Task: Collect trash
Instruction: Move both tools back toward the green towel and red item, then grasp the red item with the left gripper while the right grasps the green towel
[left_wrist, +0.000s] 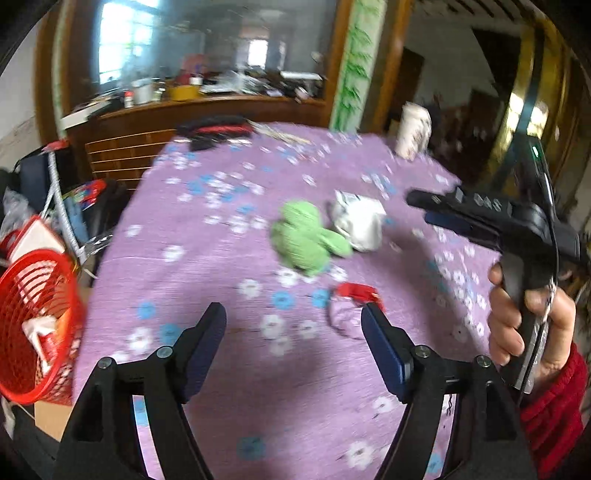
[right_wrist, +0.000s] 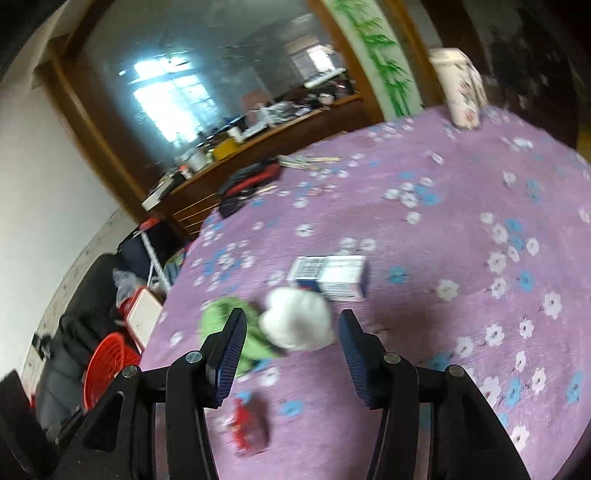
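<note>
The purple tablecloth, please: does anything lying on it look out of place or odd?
Yes. Litter is strewn mid-table on the tablecloth: a crumpled green wad touching a crumpled white wad, a red wrapper nearer the edge, and a small box lying on its side.

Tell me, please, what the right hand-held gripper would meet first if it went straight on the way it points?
Most likely the white crumpled wad, which lies between the open fingers of the right hand-held gripper, with the green wad beside it; the blur leaves depth uncertain.
</note>
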